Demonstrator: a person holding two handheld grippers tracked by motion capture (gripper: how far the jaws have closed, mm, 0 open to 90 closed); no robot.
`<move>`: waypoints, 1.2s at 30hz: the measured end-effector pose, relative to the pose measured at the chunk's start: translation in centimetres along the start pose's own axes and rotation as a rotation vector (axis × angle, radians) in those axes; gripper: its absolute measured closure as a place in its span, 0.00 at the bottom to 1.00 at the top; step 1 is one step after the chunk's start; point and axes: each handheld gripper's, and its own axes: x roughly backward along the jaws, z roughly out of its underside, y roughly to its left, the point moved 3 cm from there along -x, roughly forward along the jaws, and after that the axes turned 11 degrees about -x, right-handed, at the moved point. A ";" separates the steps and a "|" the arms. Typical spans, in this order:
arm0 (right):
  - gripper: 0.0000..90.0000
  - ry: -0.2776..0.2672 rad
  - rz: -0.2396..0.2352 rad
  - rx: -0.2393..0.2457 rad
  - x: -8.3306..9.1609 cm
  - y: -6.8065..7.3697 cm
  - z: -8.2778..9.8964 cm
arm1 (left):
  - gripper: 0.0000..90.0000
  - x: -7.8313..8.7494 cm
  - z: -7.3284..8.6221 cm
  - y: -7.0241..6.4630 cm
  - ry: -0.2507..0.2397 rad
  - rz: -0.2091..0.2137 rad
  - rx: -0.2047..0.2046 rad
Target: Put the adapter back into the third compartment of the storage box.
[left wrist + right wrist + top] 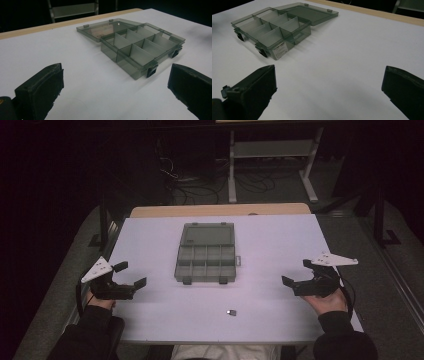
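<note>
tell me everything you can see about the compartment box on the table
The compartment box is smoky grey translucent plastic, resting flat near the middle of the white table. Its hinged lid lies fully open, away from the person. Dividers split the tray into empty cells. Two dark latches sit on the near edge, a label on one side. Nothing touches it.

A white table [270, 240] carries an open compartment box [205, 253] (lid laid flat behind it). A small dark object [231, 312] lies nearer the person.

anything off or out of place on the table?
Mostly tidy. The organizer box lies open, lid flat behind it, its compartments apparently empty. One small dark item sits alone on the table nearer the person, apart from the box; too small to identify.
</note>
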 end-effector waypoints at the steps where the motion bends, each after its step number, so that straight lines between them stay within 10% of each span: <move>1: 0.00 0.000 0.000 0.000 0.0 0.0 0.0 | 0.00 0.0 0.0 0.0 0.000 0.000 0.000; 36: 0.00 0.047 -0.018 0.055 -0.8 1.1 -0.3 | 0.00 -0.1 0.0 -0.1 0.000 0.013 -0.005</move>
